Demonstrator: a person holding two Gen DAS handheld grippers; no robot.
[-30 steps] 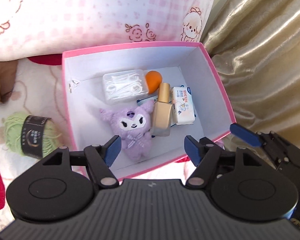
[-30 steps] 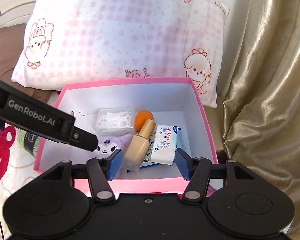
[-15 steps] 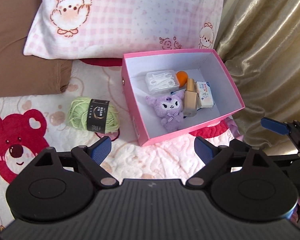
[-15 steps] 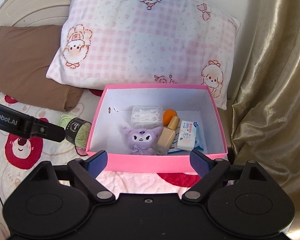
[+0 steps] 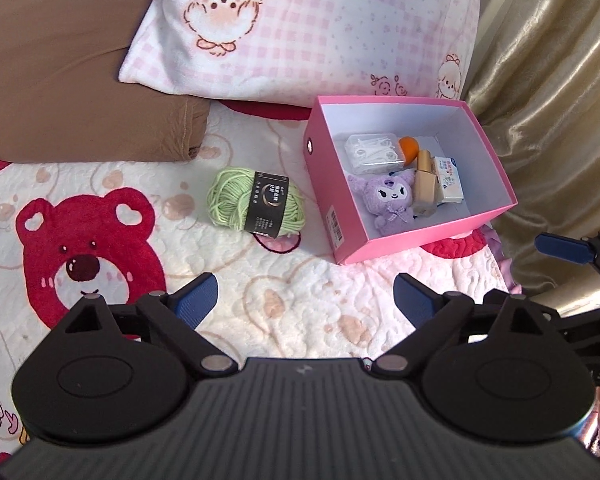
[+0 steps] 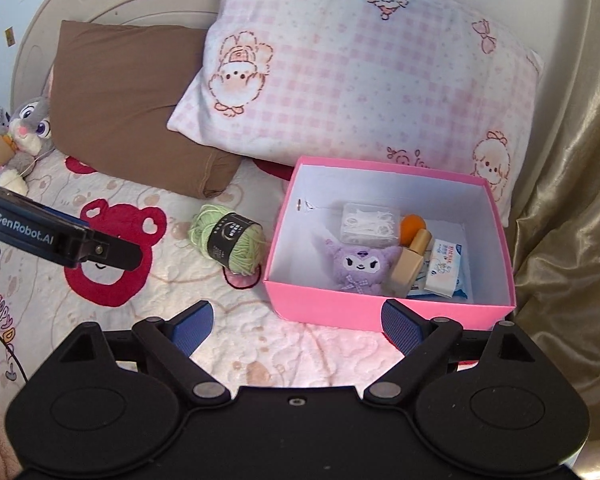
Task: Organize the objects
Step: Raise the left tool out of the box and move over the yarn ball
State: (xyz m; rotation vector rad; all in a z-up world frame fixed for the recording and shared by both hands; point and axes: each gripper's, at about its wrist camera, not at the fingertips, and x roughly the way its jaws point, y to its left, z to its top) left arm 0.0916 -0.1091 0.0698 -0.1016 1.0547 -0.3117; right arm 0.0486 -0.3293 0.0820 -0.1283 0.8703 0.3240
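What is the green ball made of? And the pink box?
The green ball looks like soft yarn: you can see wound strands under a black paper band. The pink box seems to be thin card, matte pink outside, white inside, with sharp folded edges.

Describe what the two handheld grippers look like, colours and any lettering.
Both are matte black plastic. The left gripper and right gripper have blue ribbed finger pads, silver pivot pins, round side discs and a ridged body. Seen from the right wrist camera, the left one's side reads GenRobot.AI in white.
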